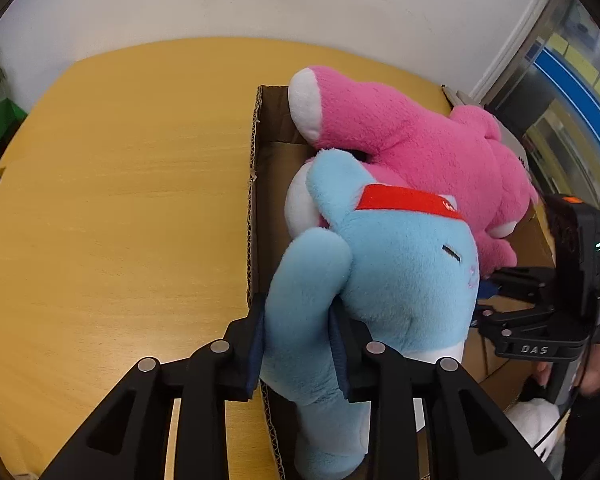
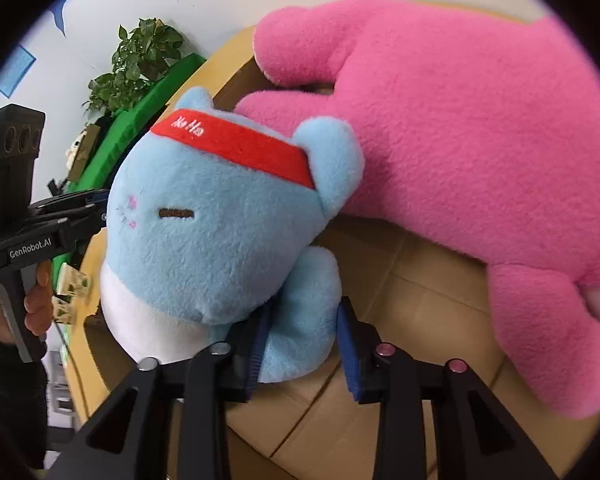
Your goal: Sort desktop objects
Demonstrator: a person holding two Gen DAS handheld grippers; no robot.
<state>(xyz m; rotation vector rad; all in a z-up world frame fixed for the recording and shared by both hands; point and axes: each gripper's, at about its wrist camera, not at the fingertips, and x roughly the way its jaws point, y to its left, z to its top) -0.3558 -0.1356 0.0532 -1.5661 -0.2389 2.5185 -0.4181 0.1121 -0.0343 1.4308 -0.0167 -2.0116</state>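
Over the cardboard box on the yellow table, both grippers, one marked "DAS", the other "GenRobot.AI", pinch limbs of the blue plush with its red headband, left gripper and right gripper clamped, beside the pink plush.

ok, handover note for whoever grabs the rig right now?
Left hand-held gripper: shut on a limb of the blue plush.
Right hand-held gripper: shut on another limb of the same toy.
Blue plush is held over the cardboard box, against the pink plush already lying there.
Left: lower it in, open both grippers. No other loose items visible on the table.
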